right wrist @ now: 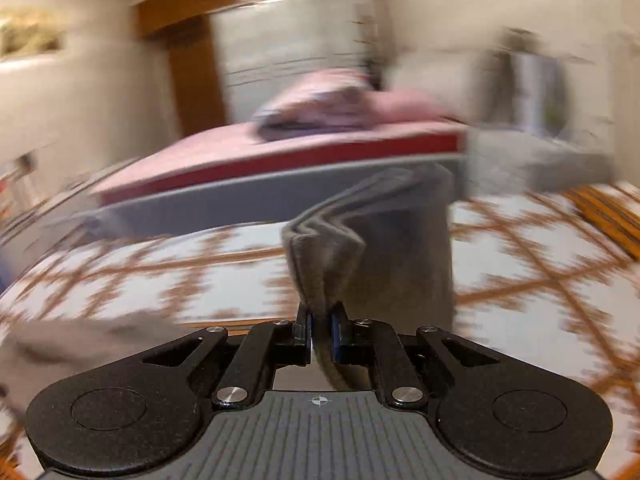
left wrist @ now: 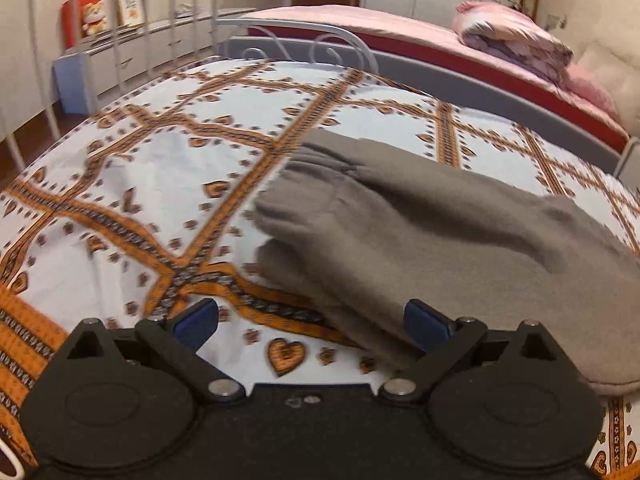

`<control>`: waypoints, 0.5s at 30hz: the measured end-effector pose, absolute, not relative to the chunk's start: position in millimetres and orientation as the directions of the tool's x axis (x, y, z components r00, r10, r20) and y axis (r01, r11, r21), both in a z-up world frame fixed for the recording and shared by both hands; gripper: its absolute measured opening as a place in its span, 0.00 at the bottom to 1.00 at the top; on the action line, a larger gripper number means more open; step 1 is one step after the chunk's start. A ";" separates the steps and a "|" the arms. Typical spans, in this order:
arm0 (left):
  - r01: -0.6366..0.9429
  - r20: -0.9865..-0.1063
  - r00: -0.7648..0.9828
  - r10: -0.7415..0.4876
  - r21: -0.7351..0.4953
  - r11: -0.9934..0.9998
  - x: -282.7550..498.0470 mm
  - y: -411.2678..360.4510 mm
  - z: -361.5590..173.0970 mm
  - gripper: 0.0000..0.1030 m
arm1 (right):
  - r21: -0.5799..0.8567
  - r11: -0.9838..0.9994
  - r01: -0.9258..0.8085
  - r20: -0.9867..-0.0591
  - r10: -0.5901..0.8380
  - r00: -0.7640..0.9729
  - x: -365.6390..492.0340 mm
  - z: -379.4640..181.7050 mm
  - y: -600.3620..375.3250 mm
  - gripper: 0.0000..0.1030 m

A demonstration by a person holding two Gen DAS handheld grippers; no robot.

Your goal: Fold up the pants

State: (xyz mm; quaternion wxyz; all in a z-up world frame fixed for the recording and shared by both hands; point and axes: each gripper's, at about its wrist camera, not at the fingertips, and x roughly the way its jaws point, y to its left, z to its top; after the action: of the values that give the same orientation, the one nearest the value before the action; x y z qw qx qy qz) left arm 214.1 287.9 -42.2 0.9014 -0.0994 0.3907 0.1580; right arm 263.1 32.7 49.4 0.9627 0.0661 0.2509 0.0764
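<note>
The right tool (right wrist: 320, 322) is clenched on a bunched edge of the grey fleece pants (right wrist: 384, 248), which rise in stacked folds from between its pads and hang ahead of it, lifted clear of the bed (right wrist: 160, 272); this view is heavily smeared, so which end is pinched cannot be told. The left tool (left wrist: 312, 320) is released, its blue pads spread wide with nothing between them, hovering just above the sheet. From it the pants (left wrist: 420, 232) lie ahead and to the right, their long axis running from the gathered waistband at far centre down toward the near right, with the near edge brushing past its right pad. The left tool is thus the free one nearest the resting cloth, and I judge the fold turns on carrying the lifted end along that axis. The bed wears a white sheet patterned with orange bands and hearts; beyond its metal rail (left wrist: 304, 36) stands a second bed in pink (left wrist: 360, 24), with wardrobes behind.
</note>
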 end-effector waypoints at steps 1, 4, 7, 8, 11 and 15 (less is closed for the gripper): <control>-0.371 -0.735 0.644 0.210 -0.060 0.927 210.5 292.9 -42.1 0.91 | 0.155 0.975 -0.158 -0.475 0.214 0.854 263.7 47.0 57.3 0.10; -0.400 -0.741 0.635 0.216 -0.076 0.913 202.2 308.0 -44.9 0.91 | 0.137 0.943 -0.304 -0.515 0.330 0.791 256.4 20.7 136.0 0.11; -0.434 -0.749 0.625 0.220 -0.099 0.895 194.4 321.2 -47.3 0.91 | 0.058 0.867 -0.494 -0.704 0.387 0.596 250.8 -35.7 204.1 0.36; -0.443 -0.748 0.627 0.216 -0.113 0.890 191.5 325.1 -47.4 0.91 | 0.075 0.848 -0.525 -0.689 0.425 0.587 242.3 -41.6 207.4 0.36; -0.438 -0.739 0.638 0.218 -0.114 0.892 187.6 330.3 -46.6 0.91 | 0.155 0.845 -0.512 -0.621 0.486 0.615 227.8 -41.9 193.4 0.36; -0.447 -0.746 0.630 0.217 -0.120 0.886 187.4 333.4 -49.3 0.91 | 0.146 0.884 -0.443 -0.550 0.445 0.706 231.5 -33.4 169.5 0.36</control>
State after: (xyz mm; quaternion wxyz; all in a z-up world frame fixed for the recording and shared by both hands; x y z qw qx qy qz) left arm 187.4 333.4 -49.3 0.8905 -0.1486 0.3875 0.1864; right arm 231.5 169.5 -33.4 0.9237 0.0014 0.2983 0.2404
